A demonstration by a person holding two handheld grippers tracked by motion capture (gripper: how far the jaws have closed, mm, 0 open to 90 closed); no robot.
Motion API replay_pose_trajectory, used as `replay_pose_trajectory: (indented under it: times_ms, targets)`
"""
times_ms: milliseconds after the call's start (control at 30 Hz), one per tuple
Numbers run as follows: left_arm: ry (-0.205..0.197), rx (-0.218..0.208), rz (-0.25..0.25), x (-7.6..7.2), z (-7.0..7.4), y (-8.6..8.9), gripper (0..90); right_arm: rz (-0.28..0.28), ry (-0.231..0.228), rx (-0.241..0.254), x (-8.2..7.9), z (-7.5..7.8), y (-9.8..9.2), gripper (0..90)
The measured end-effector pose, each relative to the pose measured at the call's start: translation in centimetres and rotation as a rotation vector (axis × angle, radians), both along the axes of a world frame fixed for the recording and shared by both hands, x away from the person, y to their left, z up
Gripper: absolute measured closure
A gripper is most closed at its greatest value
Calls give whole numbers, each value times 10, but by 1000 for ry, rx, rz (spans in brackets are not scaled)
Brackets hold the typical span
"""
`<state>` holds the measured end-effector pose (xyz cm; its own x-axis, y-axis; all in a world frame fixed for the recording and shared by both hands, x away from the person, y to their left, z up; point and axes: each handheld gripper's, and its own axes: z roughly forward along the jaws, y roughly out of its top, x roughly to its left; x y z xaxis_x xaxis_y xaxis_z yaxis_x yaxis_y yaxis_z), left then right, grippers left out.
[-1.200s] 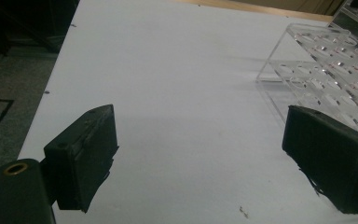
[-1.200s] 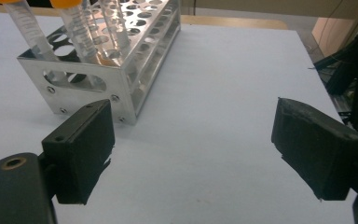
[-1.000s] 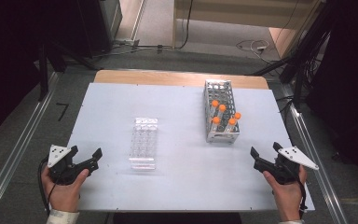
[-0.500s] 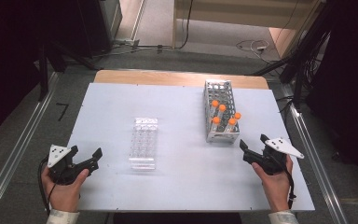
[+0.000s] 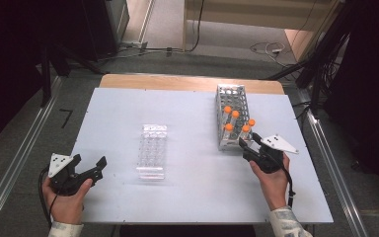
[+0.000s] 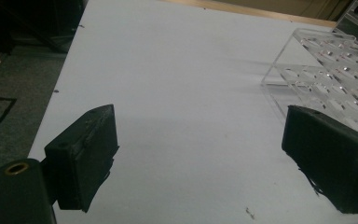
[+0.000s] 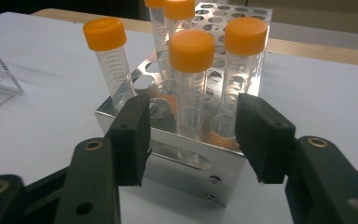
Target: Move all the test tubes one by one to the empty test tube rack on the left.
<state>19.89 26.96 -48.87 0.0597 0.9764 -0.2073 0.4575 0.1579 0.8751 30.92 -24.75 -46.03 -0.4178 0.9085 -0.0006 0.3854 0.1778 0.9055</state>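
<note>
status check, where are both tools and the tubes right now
Right tool at metal rack, jaws just closing, nothing gripped. Left tool open, idle near clear rack. Orange-capped tubes upright, path clear.

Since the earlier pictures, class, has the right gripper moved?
Yes. The right gripper has moved in from the table's right edge toward the metal rack of orange-capped tubes; its jaws have just been closing, nothing yet gripped.

2 black grippers [image 5: 250, 144], pale sleeves [image 5: 286, 223]
</note>
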Motion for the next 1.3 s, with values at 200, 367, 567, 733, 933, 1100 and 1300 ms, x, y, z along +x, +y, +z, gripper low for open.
replay_pose_trajectory:
  times_ms: [200, 367, 567, 733, 933, 1100, 1300]
  targets:
    - [2, -1, 3, 0, 0, 1, 107, 0, 4, -6, 7, -1, 7, 549]
    - [2, -2, 3, 0, 0, 1, 107, -12, 1, -11, 10, -2, 8, 598]
    - [1, -2, 3, 0, 0, 1, 108, -6, 9, 2, 14, -2, 8, 635]
    - [-1, -5, 5, -1, 0, 1, 108, -1, 8, -3, 16, -2, 11, 666]
    - [-3, -7, 5, -1, 0, 1, 108, -8, 12, -5, 20, -3, 11, 721]
    - [-3, -7, 5, -1, 0, 2, 108, -4, -4, 9, 18, 5, 10, 723]
    - [-4, -7, 3, -1, 0, 1, 108, 0, -36, 17, 12, 24, 7, 724]
